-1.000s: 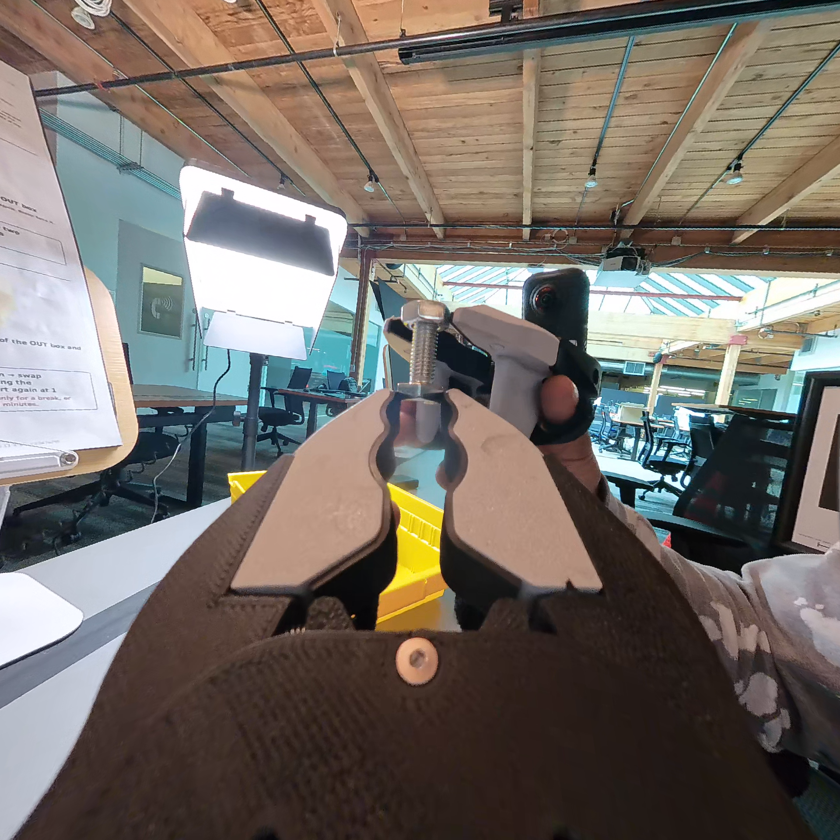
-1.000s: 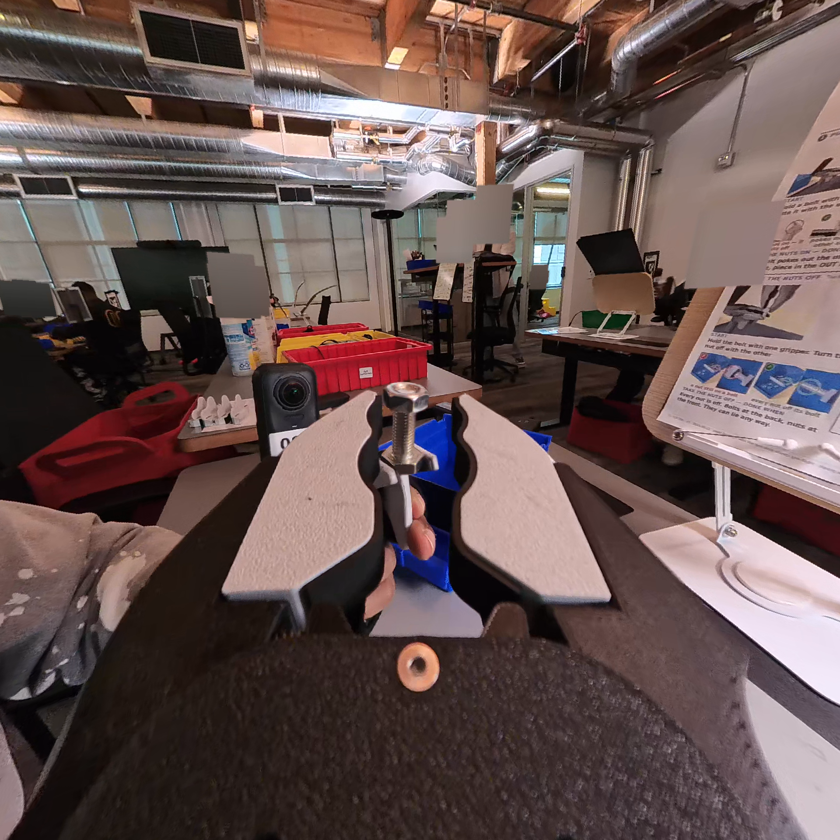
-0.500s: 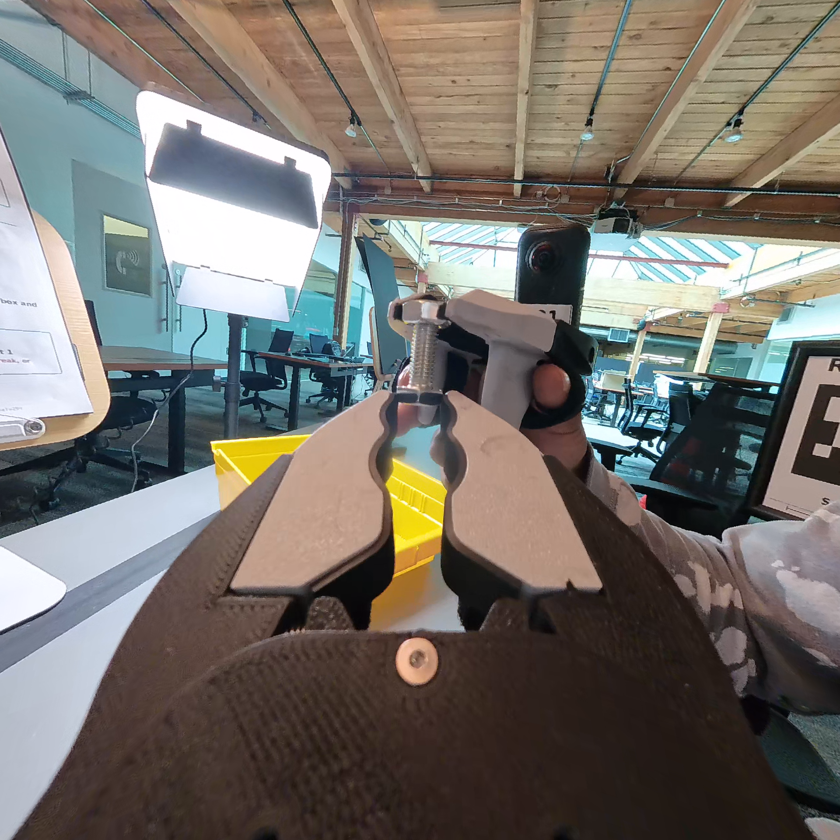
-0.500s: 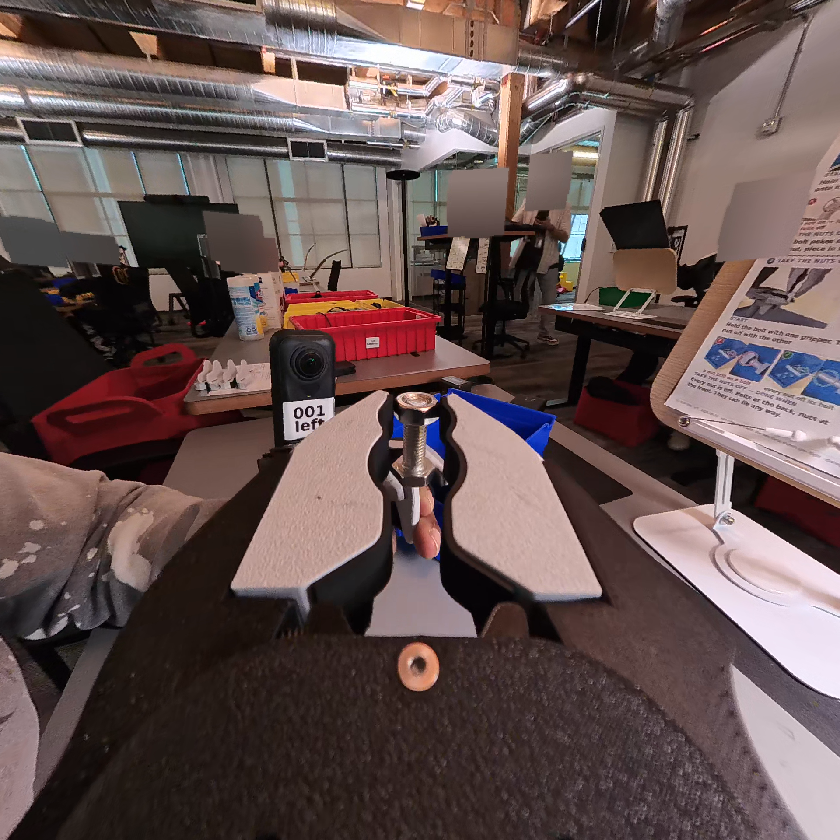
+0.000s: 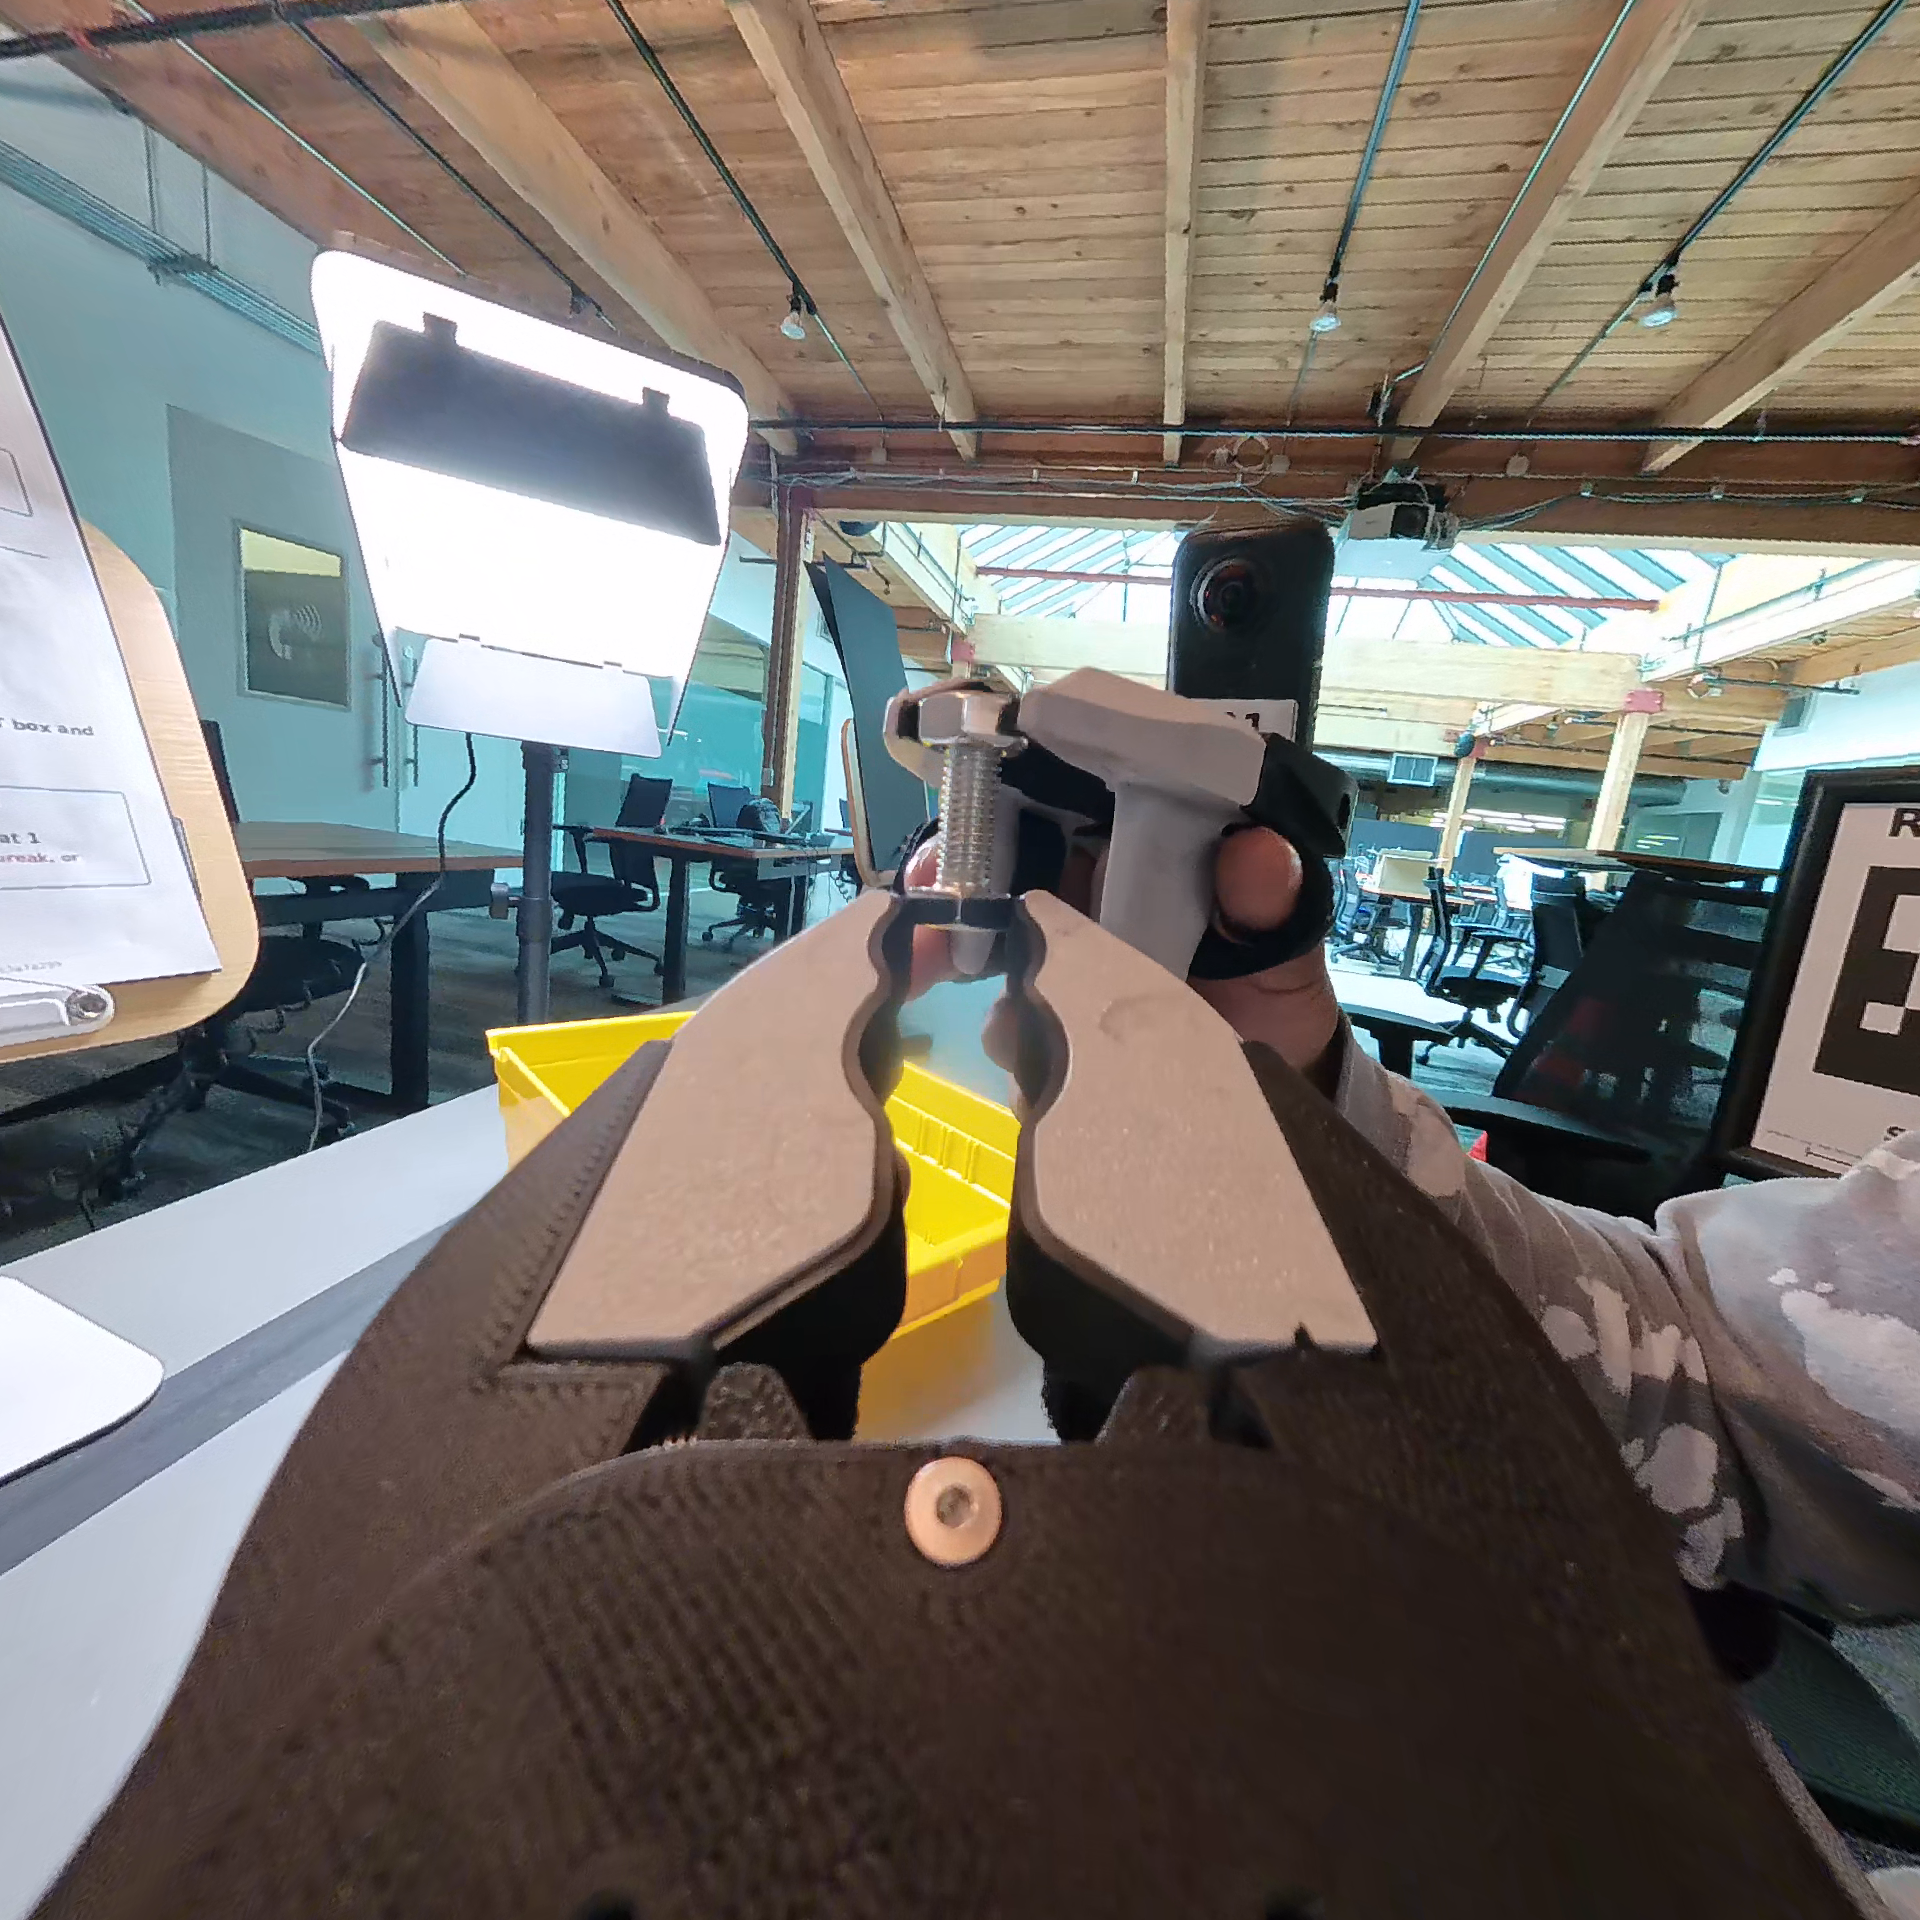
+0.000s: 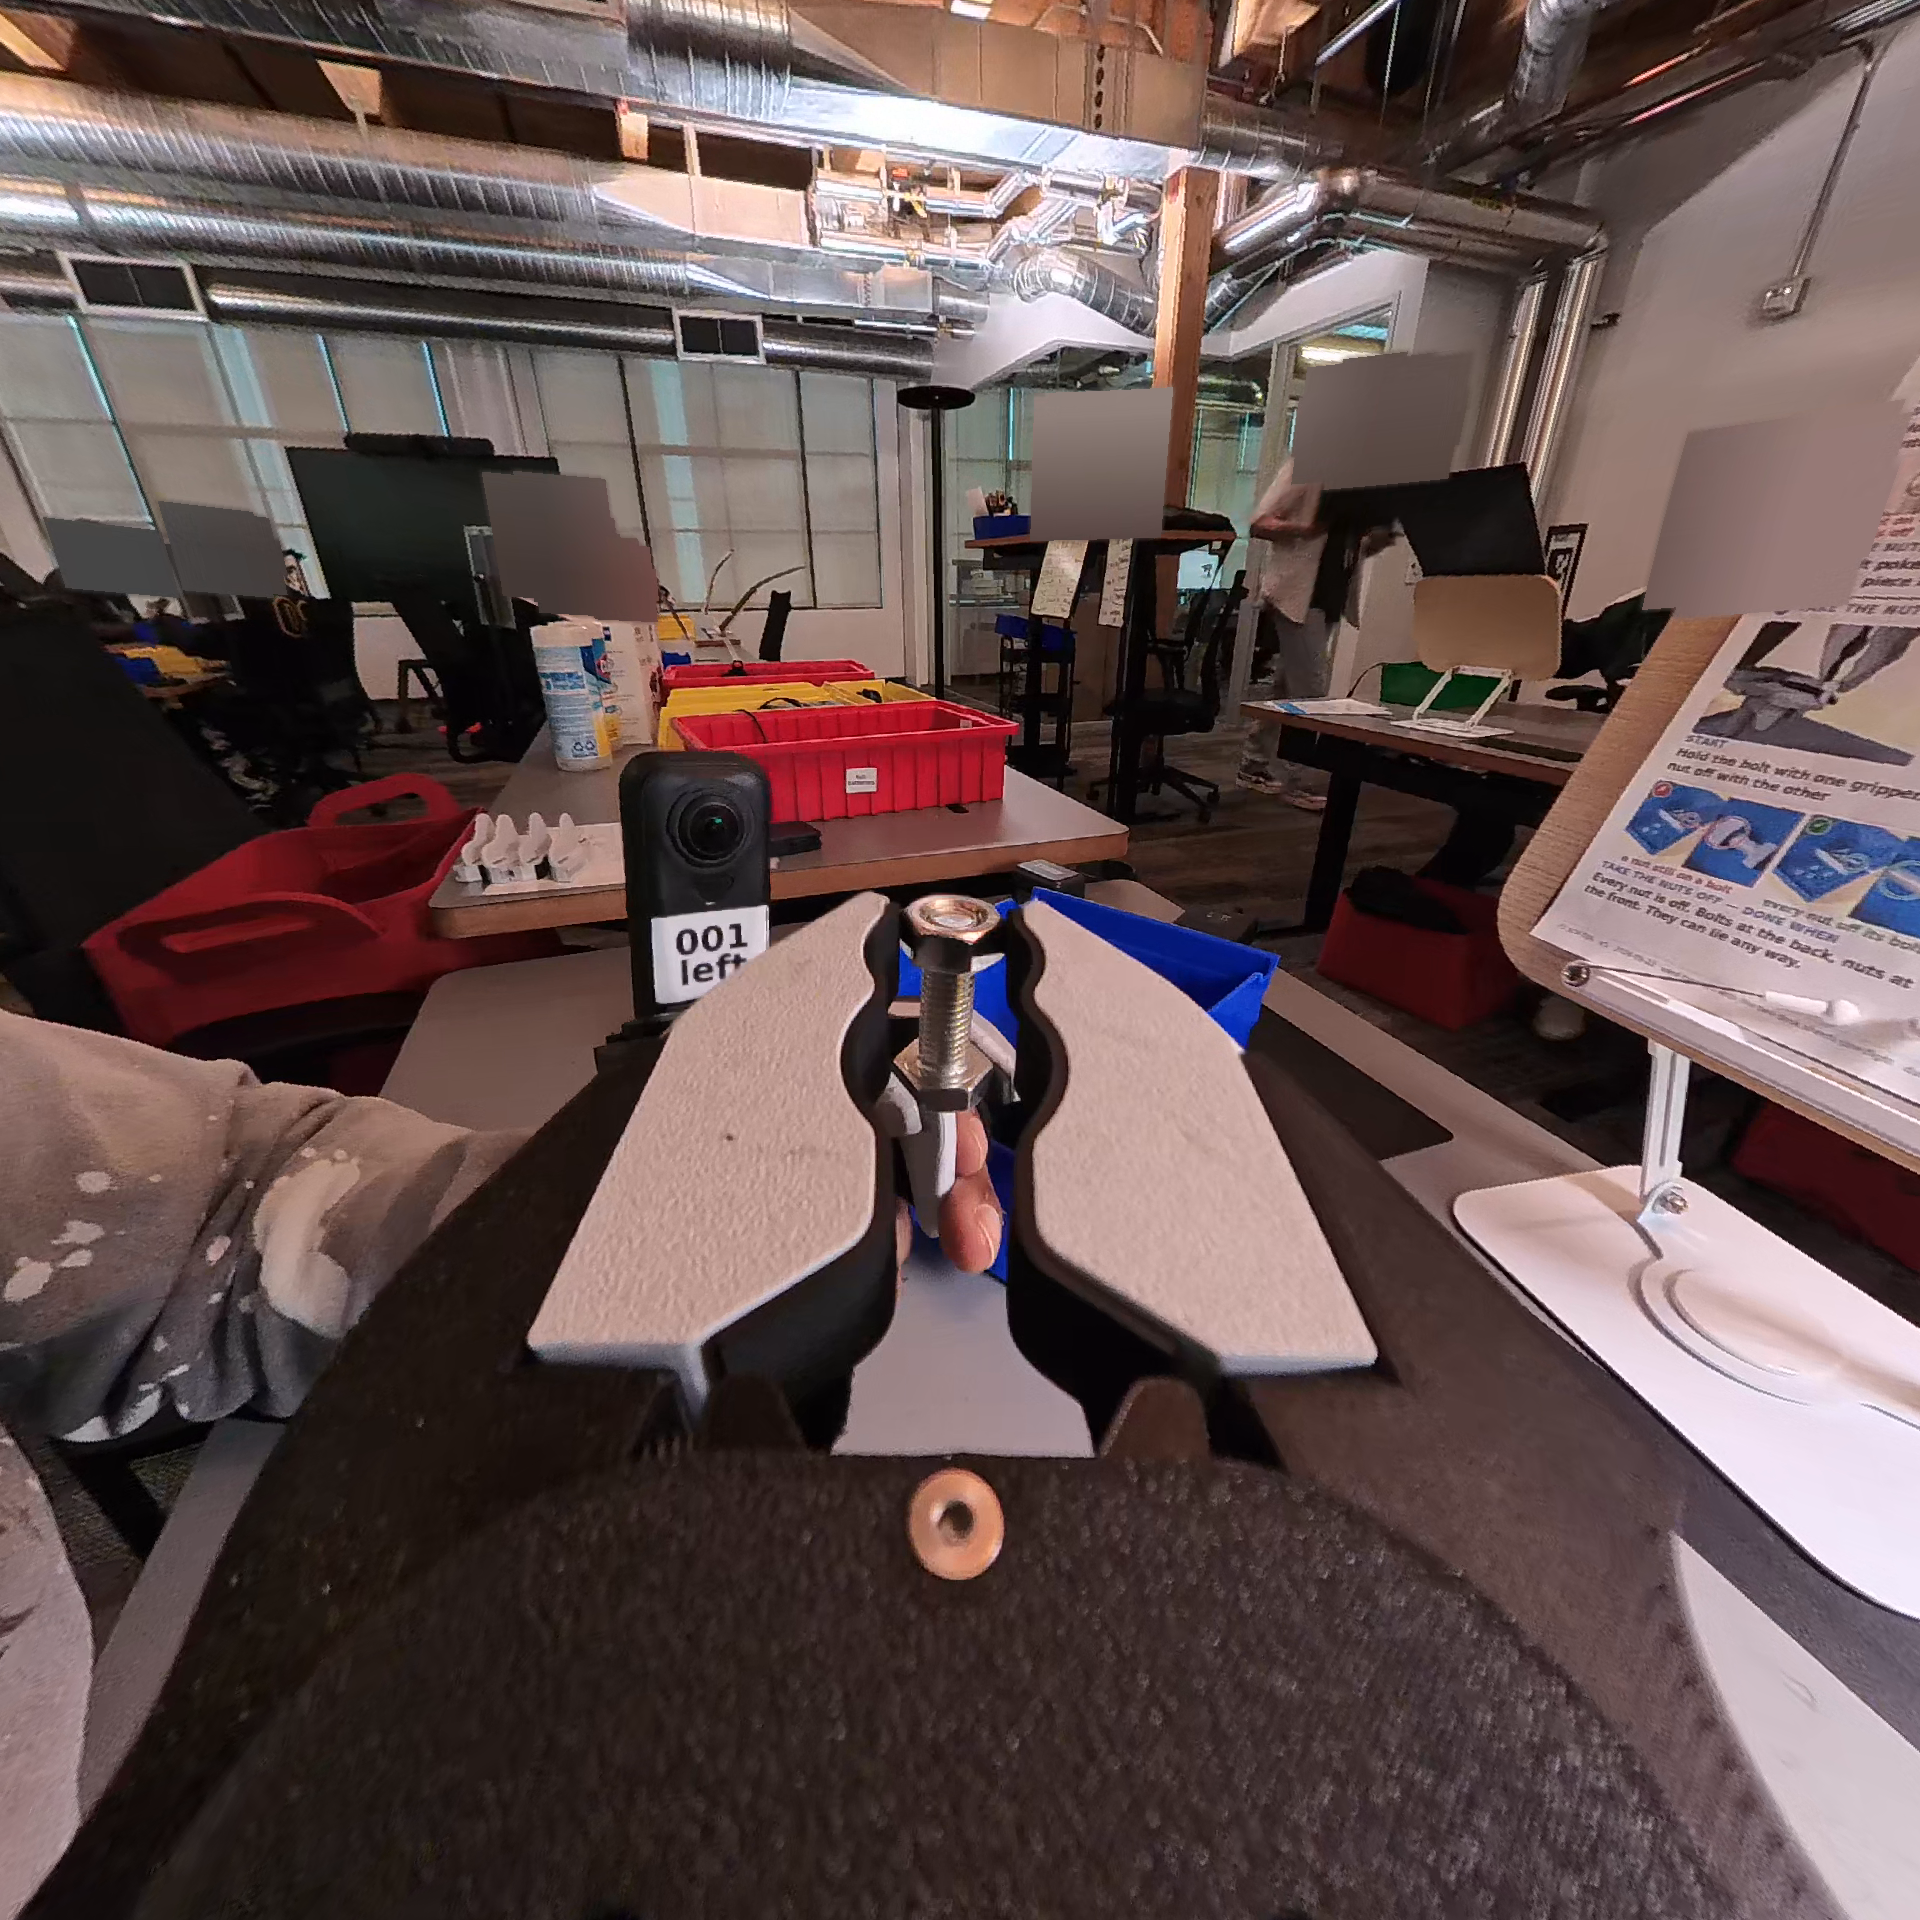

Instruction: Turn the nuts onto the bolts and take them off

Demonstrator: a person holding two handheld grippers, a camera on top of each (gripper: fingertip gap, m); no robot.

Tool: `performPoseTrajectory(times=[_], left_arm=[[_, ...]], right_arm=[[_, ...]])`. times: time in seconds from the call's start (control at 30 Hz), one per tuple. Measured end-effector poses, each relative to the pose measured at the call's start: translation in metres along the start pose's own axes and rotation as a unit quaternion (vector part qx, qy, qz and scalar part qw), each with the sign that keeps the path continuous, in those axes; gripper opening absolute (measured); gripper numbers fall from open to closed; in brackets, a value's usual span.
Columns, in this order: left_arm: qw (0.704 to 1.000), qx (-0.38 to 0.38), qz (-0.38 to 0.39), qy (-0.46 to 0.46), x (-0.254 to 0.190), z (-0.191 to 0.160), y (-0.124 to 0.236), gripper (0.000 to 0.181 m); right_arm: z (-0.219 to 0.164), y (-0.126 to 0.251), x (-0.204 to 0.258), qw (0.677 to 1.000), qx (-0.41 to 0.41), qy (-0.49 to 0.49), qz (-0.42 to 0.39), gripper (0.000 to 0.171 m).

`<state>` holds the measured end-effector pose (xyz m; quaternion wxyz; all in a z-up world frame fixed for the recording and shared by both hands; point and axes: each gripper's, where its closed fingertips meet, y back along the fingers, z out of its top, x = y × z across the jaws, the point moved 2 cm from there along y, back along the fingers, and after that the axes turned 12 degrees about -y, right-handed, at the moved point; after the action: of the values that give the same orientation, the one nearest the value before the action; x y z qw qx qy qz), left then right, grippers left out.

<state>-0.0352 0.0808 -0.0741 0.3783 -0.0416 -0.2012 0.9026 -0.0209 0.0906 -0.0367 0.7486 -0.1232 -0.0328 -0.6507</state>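
A silver bolt point(image 5: 966, 821) stands upright in the air between the two grippers. In the left wrist view, my left gripper point(image 5: 956, 925) is shut on the nut point(image 5: 954, 914) low on the bolt's thread. My right gripper point(image 5: 961, 717) faces it from beyond and grips the bolt's hex head. In the right wrist view, my right gripper point(image 6: 951, 925) is shut on the bolt head point(image 6: 948, 920). The nut point(image 6: 940, 1081) sits lower on the thread, held by the left gripper's tips. A person's hand point(image 5: 1257, 883) holds the right gripper.
A yellow bin point(image 5: 956, 1195) lies on the grey table point(image 5: 208, 1247) below the grippers. A blue bin point(image 6: 1174, 966) is behind them in the right wrist view. An instruction board point(image 6: 1766, 831) on a white stand point(image 6: 1714, 1330) is at the table's side. Only a small space, under 4 cm, lies between the two pairs of fingers.
My right gripper's jaws have narrowed from wide apart to shut on the bolt head. Both grippers shifted slightly, and the left stays on the nut.
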Motion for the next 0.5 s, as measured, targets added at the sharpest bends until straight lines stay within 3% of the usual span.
performPoseTrajectory(times=[0.1,0.23,0.4,0.5], left_arm=[[1.000,-0.026,-0.001,0.006,0.000,0.007,0.003,0.017],[0.999,-0.032,0.004,0.000,0.002,0.014,0.005,0.018],[1.000,-0.022,0.009,-0.001,0.003,0.008,0.004,0.018],[1.000,-0.021,0.008,-0.005,0.001,0.008,0.003,0.018]], right_arm=[[0.004,0.003,0.000,1.000,-0.008,-0.012,0.006,0.028],[0.014,0.014,-0.018,0.998,-0.036,-0.018,-0.040,0.015],[0.012,0.006,0.000,0.999,-0.029,-0.018,0.002,0.028],[0.006,0.002,0.001,1.000,-0.017,-0.011,-0.002,0.027]])
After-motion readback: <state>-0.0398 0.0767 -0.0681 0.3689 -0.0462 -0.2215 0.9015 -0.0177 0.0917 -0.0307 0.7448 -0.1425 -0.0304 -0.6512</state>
